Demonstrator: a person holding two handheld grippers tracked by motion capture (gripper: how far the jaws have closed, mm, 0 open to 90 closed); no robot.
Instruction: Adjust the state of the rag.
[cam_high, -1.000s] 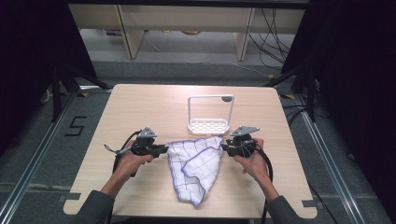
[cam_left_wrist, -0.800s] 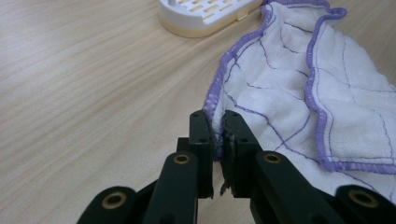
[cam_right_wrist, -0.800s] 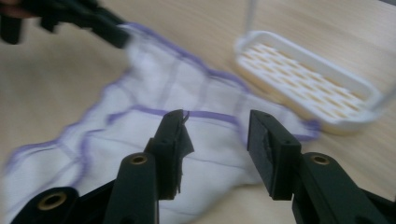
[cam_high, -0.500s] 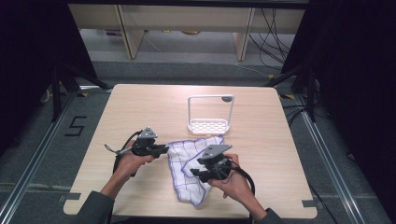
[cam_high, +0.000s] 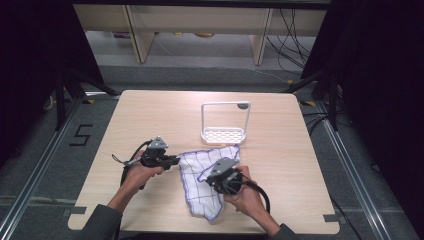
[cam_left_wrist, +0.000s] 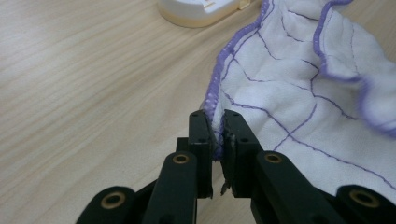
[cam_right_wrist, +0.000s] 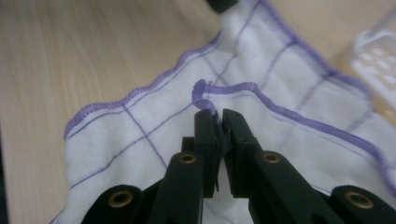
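Note:
A white cloth (cam_high: 200, 165) with purple grid lines and a purple hem lies rumpled on the wooden table (cam_high: 150, 115). My left gripper (cam_high: 176, 160) is at the cloth's left edge. In the left gripper view it (cam_left_wrist: 217, 126) is shut on the purple hem of the cloth (cam_left_wrist: 299, 93). My right gripper (cam_high: 207, 179) rests over the cloth's middle, toward the person. Its jaws have just been closing. In the right gripper view it (cam_right_wrist: 217, 122) is shut on a curled hem corner of the cloth (cam_right_wrist: 154, 121).
A white plastic rack (cam_high: 224, 134) with a tall loop handle stands just beyond the cloth; its base shows in the left gripper view (cam_left_wrist: 201, 11) and the right gripper view (cam_right_wrist: 378, 51). Bare wood surrounds the cloth. Shelving legs and cables lie past the table's far edge.
My right gripper left the cloth's right corner, moved left and toward the person onto the cloth's middle, and closed on a hem corner there. The left gripper stayed put.

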